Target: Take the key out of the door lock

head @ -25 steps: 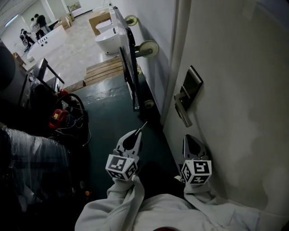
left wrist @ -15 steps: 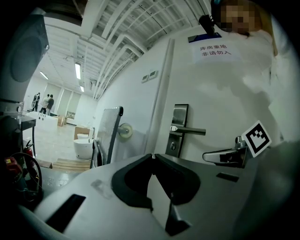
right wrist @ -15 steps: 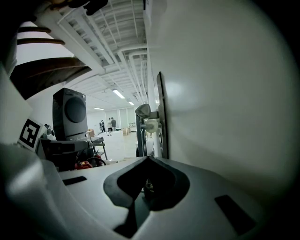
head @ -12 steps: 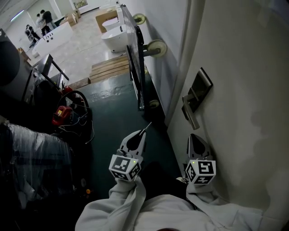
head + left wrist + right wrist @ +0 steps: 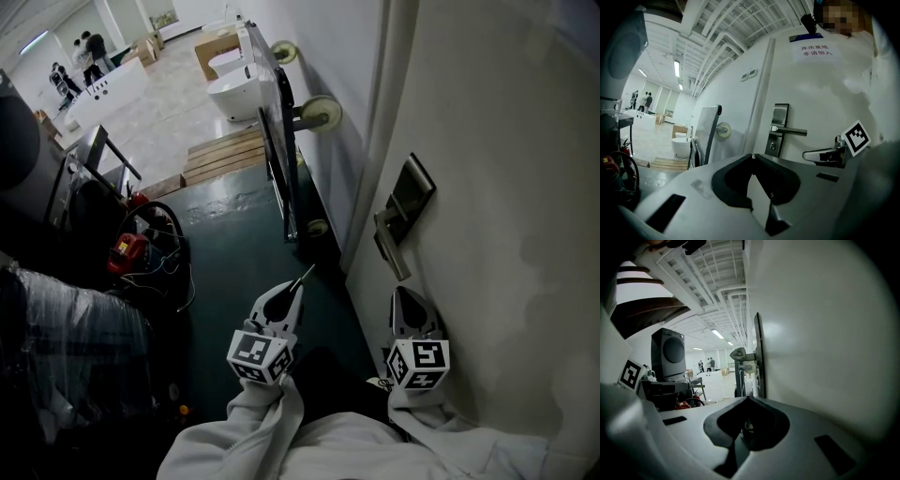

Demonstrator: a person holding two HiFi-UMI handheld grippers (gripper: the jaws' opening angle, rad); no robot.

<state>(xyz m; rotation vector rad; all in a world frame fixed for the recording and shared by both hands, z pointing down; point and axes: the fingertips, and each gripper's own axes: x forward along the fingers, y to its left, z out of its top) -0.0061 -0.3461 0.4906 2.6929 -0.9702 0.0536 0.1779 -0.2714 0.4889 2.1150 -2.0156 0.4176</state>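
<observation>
The white door (image 5: pixel 497 187) fills the right of the head view, with a steel lock plate (image 5: pixel 413 187) and lever handle (image 5: pixel 391 246). My left gripper (image 5: pixel 298 289) hangs low, left of the door, and is shut. A thin silvery piece (image 5: pixel 303 277), seemingly the key, sticks out of its tips. In the left gripper view the jaws (image 5: pixel 751 157) meet, and the lock plate (image 5: pixel 780 113), handle (image 5: pixel 790 131) and keyhole (image 5: pixel 773 146) lie beyond them. My right gripper (image 5: pixel 405 292) is shut and empty below the handle, close to the door face (image 5: pixel 820 333).
A wheeled panel cart (image 5: pixel 279 159) leans against the wall past the door, with a toilet (image 5: pixel 234 94) and wooden pallet (image 5: pixel 223 152) behind. Red gear and cables (image 5: pixel 129 249) and a plastic-wrapped bulk (image 5: pixel 66 347) crowd the left. People (image 5: pixel 70 61) stand far off. A washing machine (image 5: pixel 670 352) stands left.
Both grippers keep nearly the same low place below the handle and stay shut. Only the head view has shifted a little.
</observation>
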